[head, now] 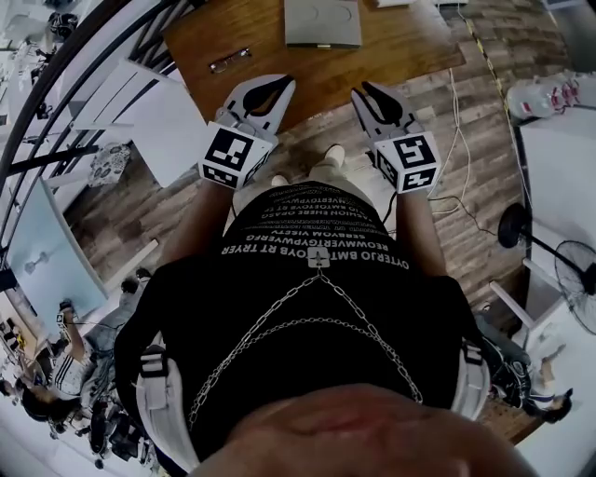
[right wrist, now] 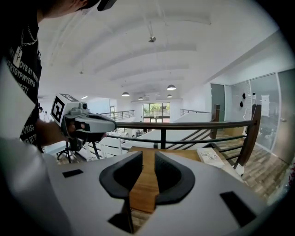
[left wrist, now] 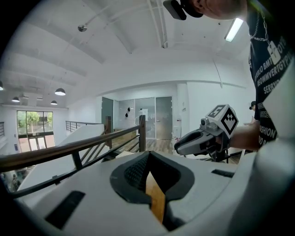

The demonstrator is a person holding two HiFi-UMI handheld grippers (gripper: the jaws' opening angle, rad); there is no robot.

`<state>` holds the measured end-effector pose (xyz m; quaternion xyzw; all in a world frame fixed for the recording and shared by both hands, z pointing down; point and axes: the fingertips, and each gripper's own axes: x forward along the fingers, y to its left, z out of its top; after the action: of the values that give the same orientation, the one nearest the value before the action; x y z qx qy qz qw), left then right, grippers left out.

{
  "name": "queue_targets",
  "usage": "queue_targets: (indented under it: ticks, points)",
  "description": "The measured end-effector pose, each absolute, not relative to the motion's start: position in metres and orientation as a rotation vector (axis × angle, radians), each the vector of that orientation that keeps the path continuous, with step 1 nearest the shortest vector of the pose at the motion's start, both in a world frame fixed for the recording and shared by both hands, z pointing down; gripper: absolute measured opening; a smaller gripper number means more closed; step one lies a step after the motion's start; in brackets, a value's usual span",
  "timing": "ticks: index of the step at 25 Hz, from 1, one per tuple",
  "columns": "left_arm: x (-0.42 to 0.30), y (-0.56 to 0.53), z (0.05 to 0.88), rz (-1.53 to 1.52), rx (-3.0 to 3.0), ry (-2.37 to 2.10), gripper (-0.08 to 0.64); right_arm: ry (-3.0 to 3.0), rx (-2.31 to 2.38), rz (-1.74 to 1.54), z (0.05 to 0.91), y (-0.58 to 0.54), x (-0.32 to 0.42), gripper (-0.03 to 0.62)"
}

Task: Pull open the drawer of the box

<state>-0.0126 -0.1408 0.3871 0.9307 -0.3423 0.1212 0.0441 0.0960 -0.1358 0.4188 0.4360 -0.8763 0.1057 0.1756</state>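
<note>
Black printed shirt nearest; left claw and right claw hover short of the brown wooden worktop.
Well back from its near edge lies the flat grey box, untouched. With the left claw pressed together and the right slightly spread and empty, the right should reach in low, pinch the drawer front and pull straight.

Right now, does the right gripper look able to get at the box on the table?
Probably yes, with a forward reach. The right gripper is held in the air near the edge of the table, jaws slightly apart and empty. Only bare wood shows between it and the box.
</note>
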Motion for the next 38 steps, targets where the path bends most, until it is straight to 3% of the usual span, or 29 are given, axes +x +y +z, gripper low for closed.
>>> queue_targets:
  ticks: [38]
  points:
    - [0.070,-0.220,0.376,0.445,2.744,-1.348,0.005,-2.627,0.959,0.213,0.405,-0.238,0.174,0.071]
